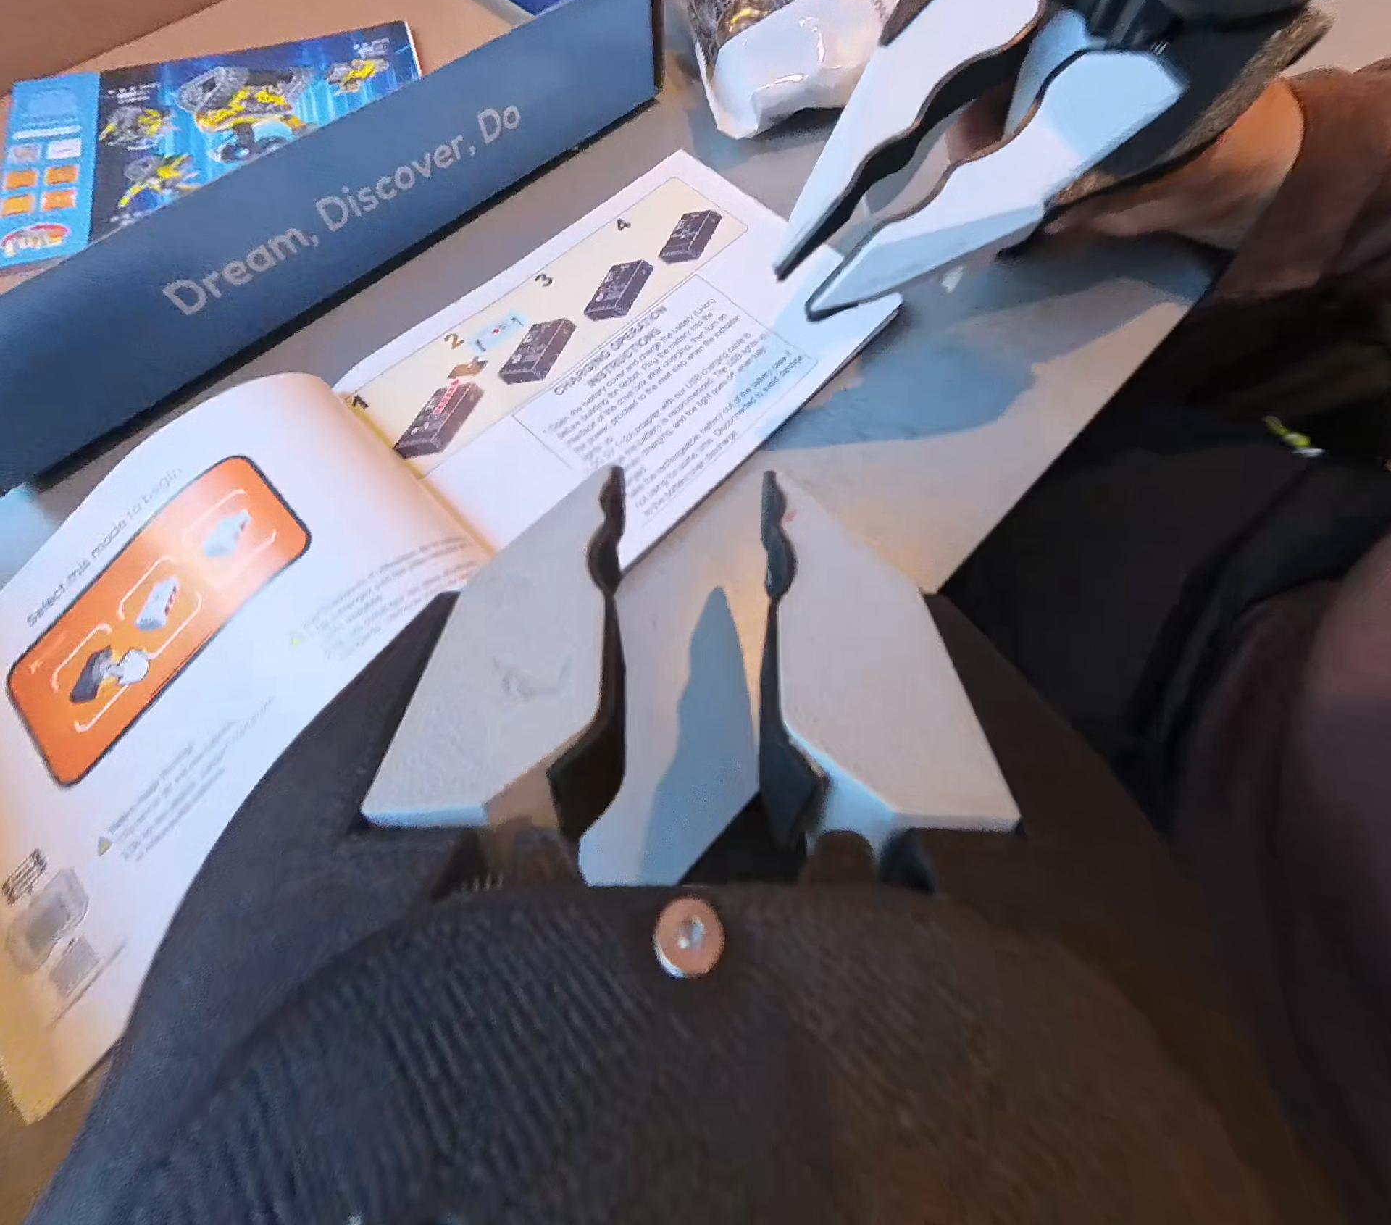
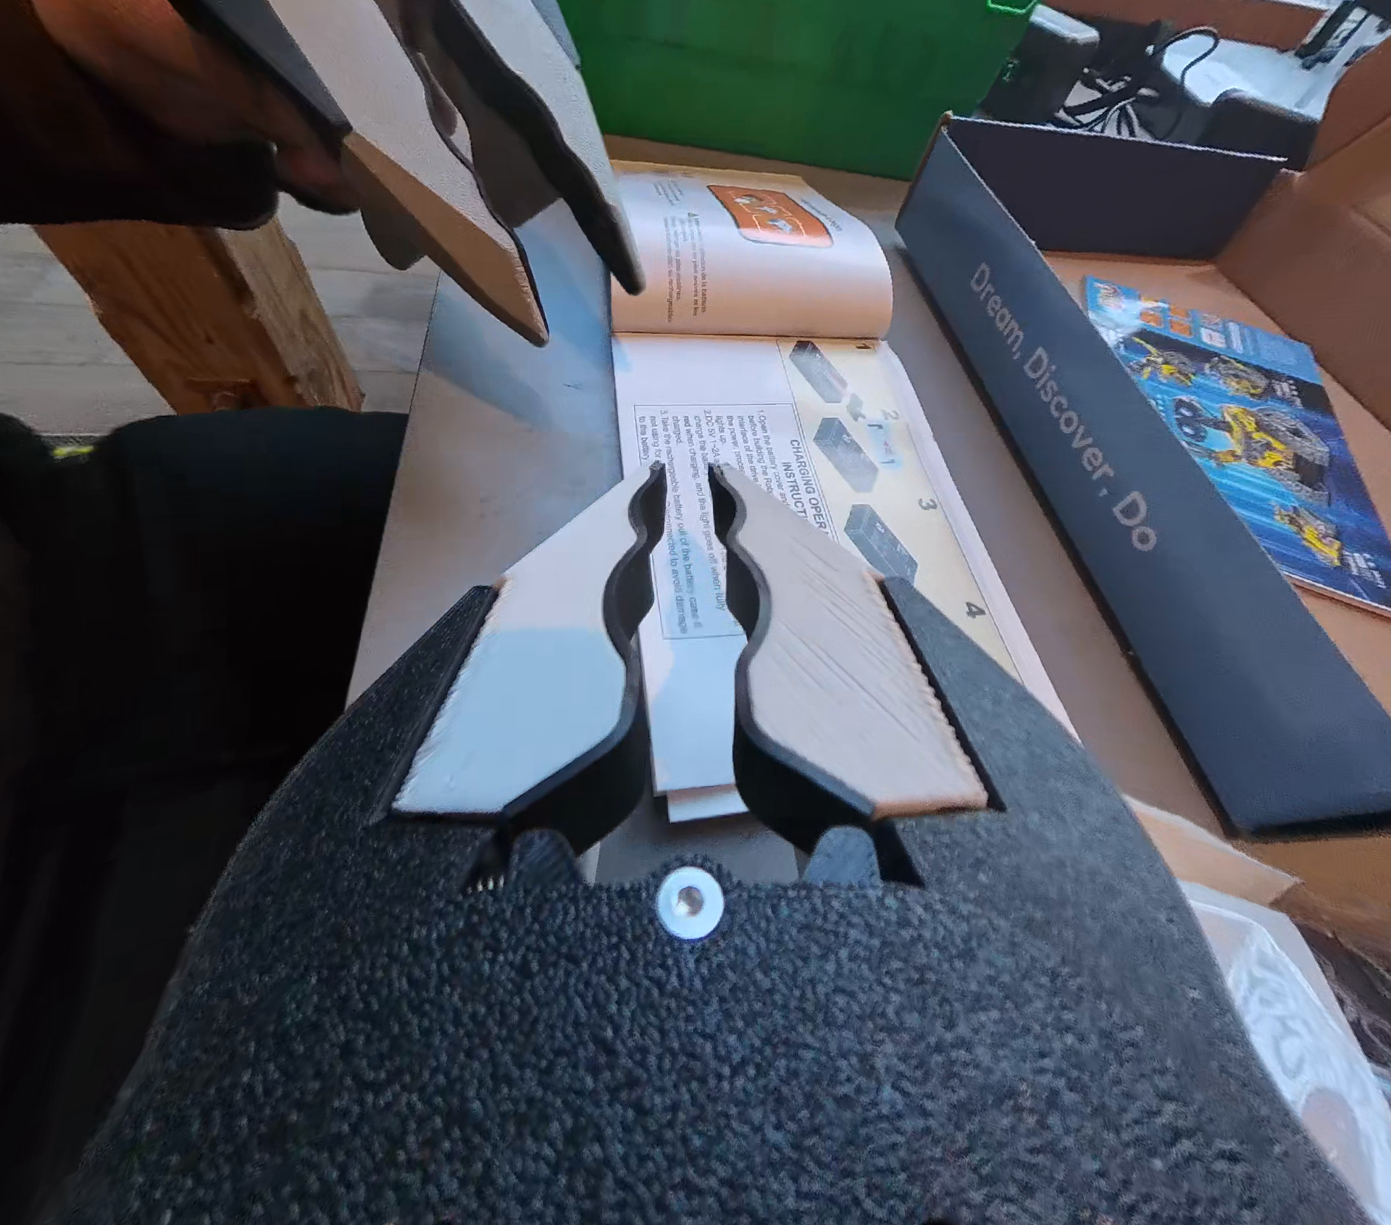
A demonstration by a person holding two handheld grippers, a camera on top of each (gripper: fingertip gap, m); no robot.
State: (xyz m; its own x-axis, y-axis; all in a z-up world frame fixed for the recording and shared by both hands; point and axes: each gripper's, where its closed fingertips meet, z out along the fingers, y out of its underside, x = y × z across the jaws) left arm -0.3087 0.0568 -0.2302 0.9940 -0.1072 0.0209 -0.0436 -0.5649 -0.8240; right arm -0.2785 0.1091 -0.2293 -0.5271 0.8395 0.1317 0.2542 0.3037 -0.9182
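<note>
Open booklet [image 2: 753,361] lying on table [image 2: 482,459], frame centre; right gripper [image 2: 686,474] hovering over its lower page, jaws slightly apart; left gripper [image 2: 595,316] hanging upper left beside it, jaws apart, empty.

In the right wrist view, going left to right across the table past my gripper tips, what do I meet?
Bare table → open instruction booklet → dark blue box wall → colourful leaflet inside the box.

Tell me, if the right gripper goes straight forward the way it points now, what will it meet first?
Most likely the open instruction booklet: the right gripper points down at its near page, jaws slightly apart, tips close above the paper. Depth is unclear, so they may already touch it.
</note>
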